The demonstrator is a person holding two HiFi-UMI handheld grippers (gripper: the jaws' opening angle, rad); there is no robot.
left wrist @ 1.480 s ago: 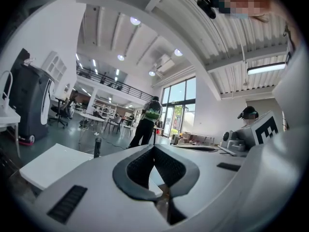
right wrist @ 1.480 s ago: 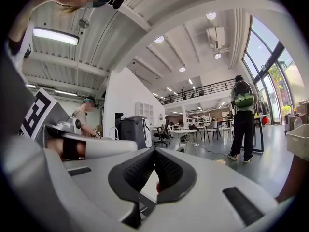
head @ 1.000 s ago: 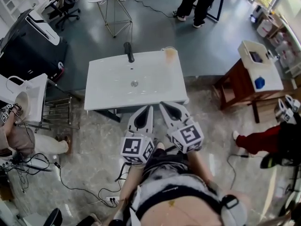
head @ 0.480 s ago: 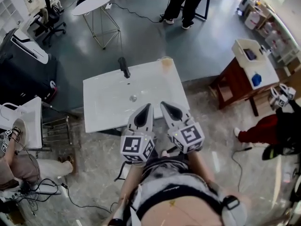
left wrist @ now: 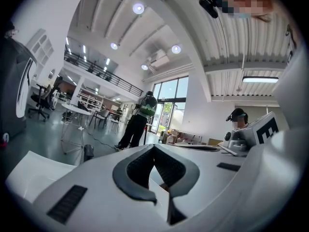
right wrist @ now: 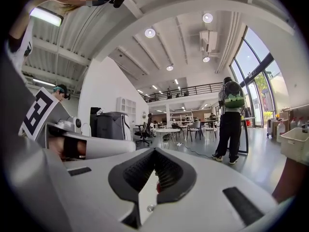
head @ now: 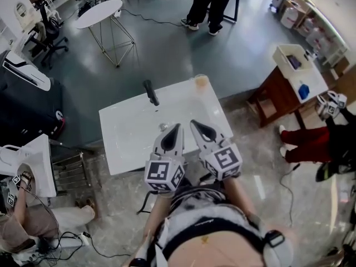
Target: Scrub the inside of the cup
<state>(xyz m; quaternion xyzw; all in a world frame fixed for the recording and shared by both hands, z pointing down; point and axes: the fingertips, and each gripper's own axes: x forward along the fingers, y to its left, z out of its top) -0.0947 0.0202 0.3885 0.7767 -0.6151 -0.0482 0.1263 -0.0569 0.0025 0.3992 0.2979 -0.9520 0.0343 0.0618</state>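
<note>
Cup [head: 201, 81] stands upright at the far right corner of the white basin top [head: 128, 143], well apart from both grippers and to the right of the dark tap [head: 149, 92]. It looks small, translucent and orange-tinted, so probably thin plastic: light, smooth, a little springy in the wall, and quick to tip or skid on the glossy surface if nudged. A sensible hold is across the outer wall at mid-height with one gripper, firm but not crushing, which leaves the mouth free for whatever scrubs inside (no brush or sponge can be made out anywhere on the top).

The left gripper [head: 177, 128] and right gripper [head: 194, 123] hover side by side over the near edge of the basin top, by the drain [head: 162, 127]. Each has its jaws pressed fully together, with nothing between them.

Only the head view shows the cup, the drain and how the grippers stand relative to them. The two gripper views give what the head view cannot: a straight look along the ribbed pads, confirming they are closed and empty. They look out level across the room, to a standing person with a green backpack [right wrist: 233, 94], and the cup cannot be picked out in either.
</note>
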